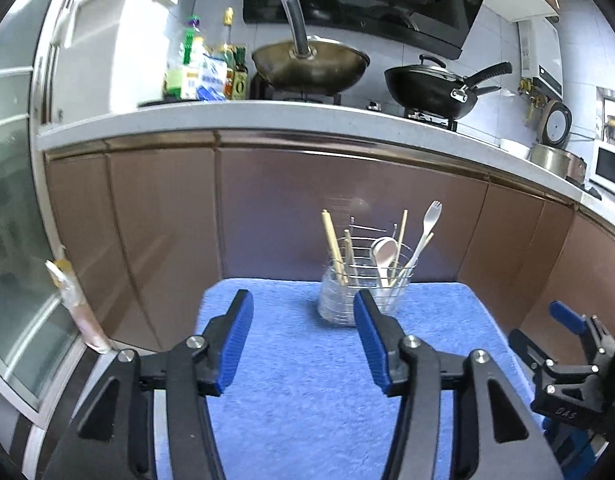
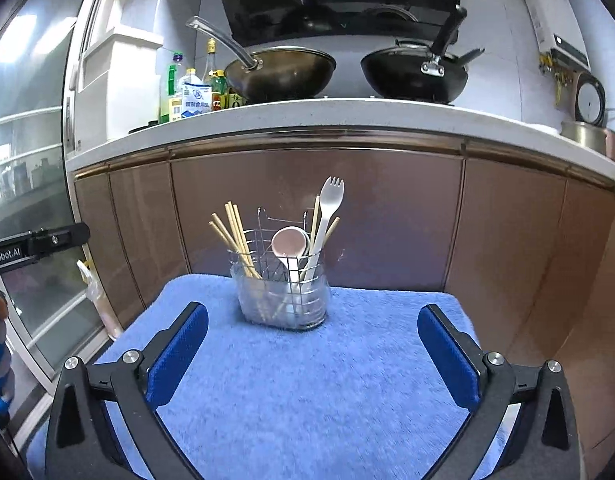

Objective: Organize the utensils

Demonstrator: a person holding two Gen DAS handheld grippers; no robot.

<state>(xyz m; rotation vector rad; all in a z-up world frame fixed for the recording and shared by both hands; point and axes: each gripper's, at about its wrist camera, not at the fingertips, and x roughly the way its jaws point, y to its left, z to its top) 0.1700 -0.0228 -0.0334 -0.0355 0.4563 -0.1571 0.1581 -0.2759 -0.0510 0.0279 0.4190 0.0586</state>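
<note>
- Wire utensil caddy in a clear plastic base (image 2: 281,280) stands upright at the far edge of the blue terry-cloth tabletop (image 2: 307,380), centre of the right wrist frame.
- Caddy holds pale wooden chopsticks (image 2: 235,236), a pinkish round spoon (image 2: 289,244) and a white plastic spork (image 2: 327,208).
- Left gripper (image 1: 303,340): blue-padded fingers (image 1: 237,340) apart, nothing between them.
- Right gripper (image 2: 313,352): fingers spread wide, empty, short of the caddy.

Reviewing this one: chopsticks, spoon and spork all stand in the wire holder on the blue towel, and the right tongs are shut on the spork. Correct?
Not quite. The right tongs are open and empty, as the right wrist view shows. The rest holds: chopsticks, spoon and spork stand in the wire holder on the blue towel.
</note>
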